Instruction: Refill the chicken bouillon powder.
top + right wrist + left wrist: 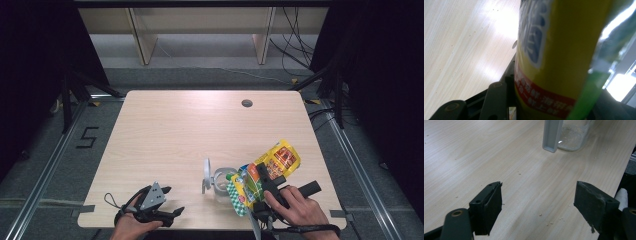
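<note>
A yellow snack bag [280, 159] with red print and a green chequered end hangs tilted at the front right of the table. My right gripper [270, 182] is shut on its middle. In the right gripper view the bag [554, 62] sits between the jaws of the right gripper [549, 107]. The bag's lower end lies against a clear container [222, 184], whose grey lid [206, 175] stands upright on its left side. My left gripper [174, 200] rests at the front left, open, with nothing in it. The left gripper [537, 202] points at the container [574, 135] and its lid [552, 135].
The wooden table [175, 130] has a round cable hole [246, 103] at the back right. Small crumbs [540, 215] lie on the wood near the left gripper. The front table edge runs just beside both hands. Shelving and cables stand beyond the far edge.
</note>
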